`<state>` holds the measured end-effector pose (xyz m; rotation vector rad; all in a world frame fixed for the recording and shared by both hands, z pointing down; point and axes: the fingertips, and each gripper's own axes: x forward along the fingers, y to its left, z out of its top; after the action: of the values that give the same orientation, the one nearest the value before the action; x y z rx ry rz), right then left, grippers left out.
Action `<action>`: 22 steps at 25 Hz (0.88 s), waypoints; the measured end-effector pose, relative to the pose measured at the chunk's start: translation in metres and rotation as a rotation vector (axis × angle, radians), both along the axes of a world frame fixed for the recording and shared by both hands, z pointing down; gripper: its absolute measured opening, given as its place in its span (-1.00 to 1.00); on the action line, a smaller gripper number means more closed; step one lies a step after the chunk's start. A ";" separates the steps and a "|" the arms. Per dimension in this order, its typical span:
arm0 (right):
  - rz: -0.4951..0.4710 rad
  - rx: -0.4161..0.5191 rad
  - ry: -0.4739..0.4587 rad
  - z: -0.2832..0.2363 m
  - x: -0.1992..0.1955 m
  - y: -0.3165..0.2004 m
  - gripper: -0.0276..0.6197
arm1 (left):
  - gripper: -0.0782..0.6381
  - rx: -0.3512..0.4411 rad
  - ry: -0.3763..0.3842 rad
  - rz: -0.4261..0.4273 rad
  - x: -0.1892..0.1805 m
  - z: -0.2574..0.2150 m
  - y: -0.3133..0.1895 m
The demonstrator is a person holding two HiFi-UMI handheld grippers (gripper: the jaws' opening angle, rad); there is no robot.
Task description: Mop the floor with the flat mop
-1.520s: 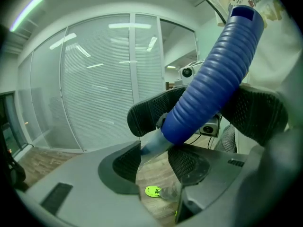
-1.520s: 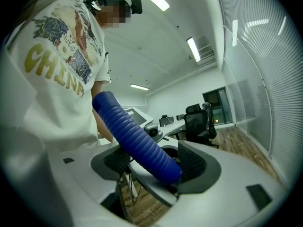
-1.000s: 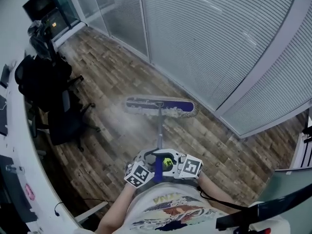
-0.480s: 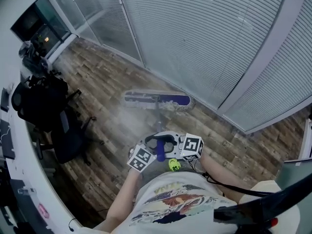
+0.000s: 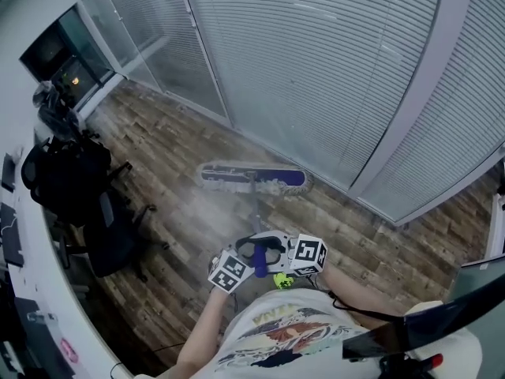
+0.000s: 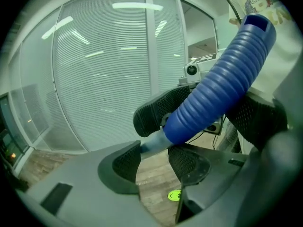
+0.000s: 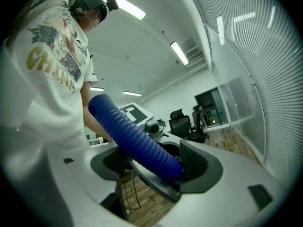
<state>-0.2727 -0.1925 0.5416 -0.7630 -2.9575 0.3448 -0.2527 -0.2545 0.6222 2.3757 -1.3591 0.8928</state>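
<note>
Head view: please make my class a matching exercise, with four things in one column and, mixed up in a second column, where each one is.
Things
1. mop head
2. mop handle
3. black office chair
4. slatted blinds

Places
A. beside the white desk, at the left
B. clamped in the left gripper and the right gripper
C. covering the glass wall
D. flat on the wood floor, near the glass wall

Pairs: 1-D, 2-B, 3-A, 4-C
</note>
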 end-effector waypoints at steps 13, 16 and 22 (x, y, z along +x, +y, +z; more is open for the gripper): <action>-0.055 0.033 0.056 0.007 0.064 0.199 0.00 | -0.34 0.031 0.094 -0.087 0.065 0.004 0.196; -0.063 0.039 0.071 0.009 0.078 0.244 0.00 | -0.34 0.034 0.106 -0.100 0.079 0.006 0.241; -0.081 0.030 0.068 0.002 0.120 0.299 0.00 | -0.34 0.022 0.109 -0.112 0.122 0.000 0.296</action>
<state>-0.1523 0.1064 0.5437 -0.8467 -2.8519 0.3144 -0.1310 0.0417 0.6223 2.3021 -1.4496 0.7117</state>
